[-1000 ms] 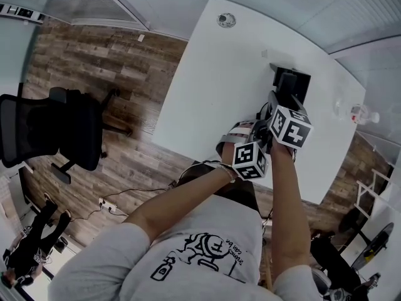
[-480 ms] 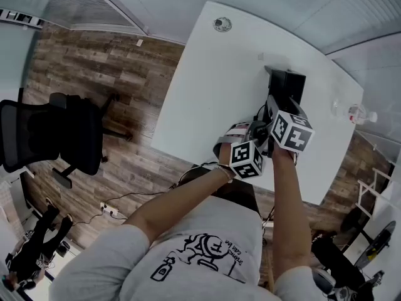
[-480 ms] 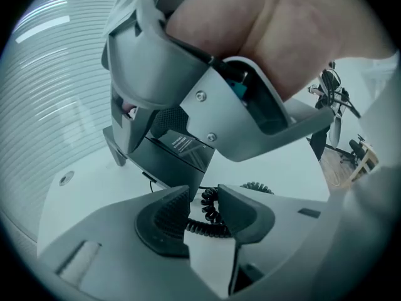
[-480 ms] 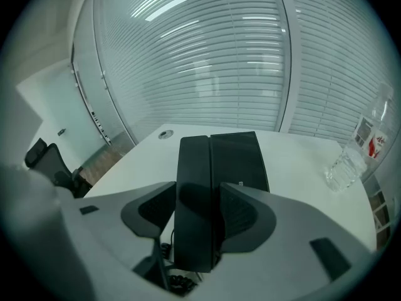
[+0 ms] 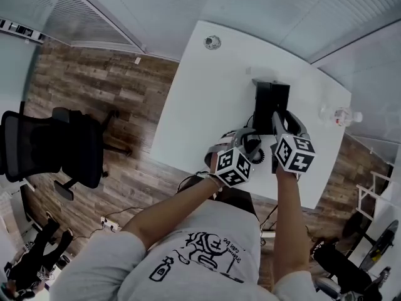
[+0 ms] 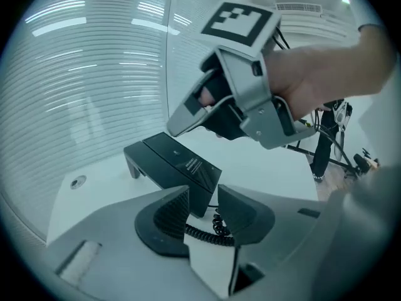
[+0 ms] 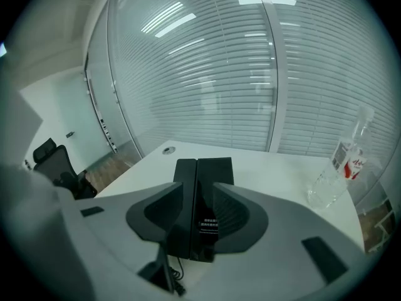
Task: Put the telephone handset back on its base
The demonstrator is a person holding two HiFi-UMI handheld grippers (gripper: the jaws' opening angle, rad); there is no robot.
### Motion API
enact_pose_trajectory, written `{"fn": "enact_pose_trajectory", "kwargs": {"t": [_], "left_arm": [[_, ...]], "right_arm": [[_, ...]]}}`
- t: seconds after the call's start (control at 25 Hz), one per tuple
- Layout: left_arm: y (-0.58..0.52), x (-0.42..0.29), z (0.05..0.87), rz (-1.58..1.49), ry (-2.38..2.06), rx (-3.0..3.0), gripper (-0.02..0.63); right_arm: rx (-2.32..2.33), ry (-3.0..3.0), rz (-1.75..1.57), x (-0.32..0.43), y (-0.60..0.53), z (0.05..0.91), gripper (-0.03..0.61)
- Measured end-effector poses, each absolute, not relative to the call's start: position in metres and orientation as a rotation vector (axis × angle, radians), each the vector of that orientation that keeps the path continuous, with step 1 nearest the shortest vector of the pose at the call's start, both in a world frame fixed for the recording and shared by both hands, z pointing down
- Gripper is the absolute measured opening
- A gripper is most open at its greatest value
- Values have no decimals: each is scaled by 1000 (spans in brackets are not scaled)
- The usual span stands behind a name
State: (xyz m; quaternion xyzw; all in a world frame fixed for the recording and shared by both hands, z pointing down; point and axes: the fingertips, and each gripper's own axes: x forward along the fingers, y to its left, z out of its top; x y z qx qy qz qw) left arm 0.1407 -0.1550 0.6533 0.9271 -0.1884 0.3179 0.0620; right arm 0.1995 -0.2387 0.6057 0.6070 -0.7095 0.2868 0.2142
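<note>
The black telephone [image 5: 269, 98] stands on the white table [image 5: 207, 99]. Its handset [image 7: 185, 190] lies lengthwise along the left side of the base [image 7: 218, 177]. My right gripper [image 5: 279, 118] hovers just above the phone's near end [image 6: 178, 168]. Its jaws are closing and the pads [image 7: 233, 213] press on nothing; the phone shows through the gap. My left gripper [image 6: 203, 202] waits partly open at the near left. The coiled cord [image 6: 202, 232] lies on the table beyond its fingertips, and nothing is gripped.
A clear water bottle [image 7: 341, 162] stands at the table's right, and also shows in the head view [image 5: 341, 114]. A round cable grommet [image 5: 212, 41] sits at the far corner. A black office chair [image 5: 53, 146] stands on the wood floor to the left. Blinds run behind the table.
Both grippers have drawn back a little from the telephone toward the table's near edge. The telephone has not moved.
</note>
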Motion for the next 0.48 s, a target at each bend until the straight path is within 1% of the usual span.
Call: {"fn": "enact_pose_trajectory", "kwargs": {"t": [0.12, 0.28, 0.48], "left_arm": [[-160, 136, 628, 881, -605, 2796, 134], [-170, 131, 586, 766, -633, 2842, 75], [-182, 121, 532, 637, -697, 2859, 61]], "right_arm": [[1696, -2002, 725, 208, -229, 581, 124], [1720, -2075, 649, 217, -216, 545, 98], [1713, -2161, 535, 218, -192, 500, 77]]}}
